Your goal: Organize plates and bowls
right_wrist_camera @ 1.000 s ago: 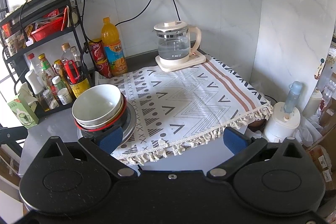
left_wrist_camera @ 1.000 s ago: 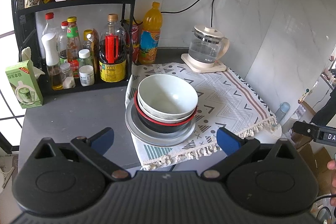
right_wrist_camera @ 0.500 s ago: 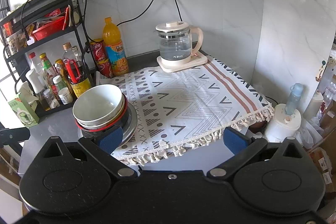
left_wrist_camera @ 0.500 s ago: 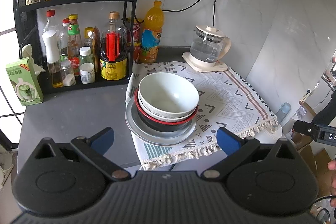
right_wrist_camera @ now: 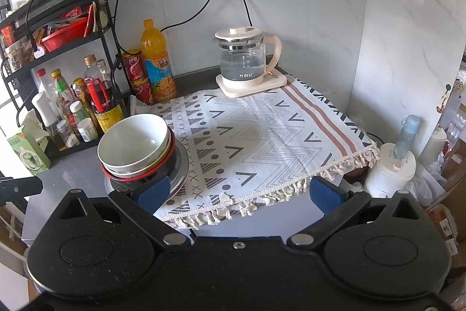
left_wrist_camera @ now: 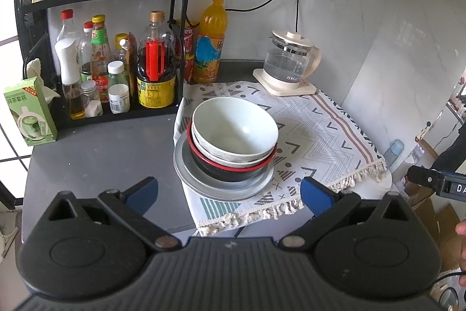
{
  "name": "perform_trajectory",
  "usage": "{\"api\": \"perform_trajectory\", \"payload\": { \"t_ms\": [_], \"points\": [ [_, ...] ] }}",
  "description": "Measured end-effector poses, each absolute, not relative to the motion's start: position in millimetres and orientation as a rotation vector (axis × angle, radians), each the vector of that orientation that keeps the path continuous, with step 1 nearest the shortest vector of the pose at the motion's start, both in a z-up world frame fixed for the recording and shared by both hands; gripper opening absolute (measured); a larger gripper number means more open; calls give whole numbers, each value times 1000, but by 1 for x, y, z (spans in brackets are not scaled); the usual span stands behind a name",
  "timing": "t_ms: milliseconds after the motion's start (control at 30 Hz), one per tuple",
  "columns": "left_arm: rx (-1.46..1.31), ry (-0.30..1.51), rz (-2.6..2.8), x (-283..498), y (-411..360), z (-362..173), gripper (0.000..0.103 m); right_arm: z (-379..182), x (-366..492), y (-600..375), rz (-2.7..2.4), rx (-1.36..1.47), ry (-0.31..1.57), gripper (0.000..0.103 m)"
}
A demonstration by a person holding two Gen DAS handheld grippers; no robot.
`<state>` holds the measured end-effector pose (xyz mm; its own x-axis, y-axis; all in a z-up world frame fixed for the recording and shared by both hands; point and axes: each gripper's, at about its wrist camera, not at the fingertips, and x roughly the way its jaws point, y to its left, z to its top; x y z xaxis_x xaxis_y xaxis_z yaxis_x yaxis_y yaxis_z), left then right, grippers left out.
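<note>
Resting on a grey plate [left_wrist_camera: 204,185], the stacked bowls [left_wrist_camera: 234,133] sit at the left edge of the patterned cloth [left_wrist_camera: 317,133], with a white bowl uppermost and a black, red-rimmed bowl lowest. The left gripper [left_wrist_camera: 229,191] hovers just short of the stack, fingers spread wide and empty; the stack lies ahead, between them. The right gripper [right_wrist_camera: 238,193] is likewise spread wide and empty; its left fingertip overlaps the plate rim in view, though contact cannot be confirmed. Behind the stack stand a rack of condiment bottles [left_wrist_camera: 116,72], an orange drink bottle [left_wrist_camera: 210,48] and a glass kettle [right_wrist_camera: 244,60].
</note>
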<state>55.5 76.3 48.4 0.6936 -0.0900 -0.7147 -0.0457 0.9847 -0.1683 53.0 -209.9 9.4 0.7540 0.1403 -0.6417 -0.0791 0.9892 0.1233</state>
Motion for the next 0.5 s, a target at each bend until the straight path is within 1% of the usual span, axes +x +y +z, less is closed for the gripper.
{"api": "perform_trajectory", "payload": {
  "t_ms": [500],
  "points": [
    [-162, 826, -40, 64, 72, 43, 103, 2, 57, -210, 103, 105, 727, 103]
  ]
}}
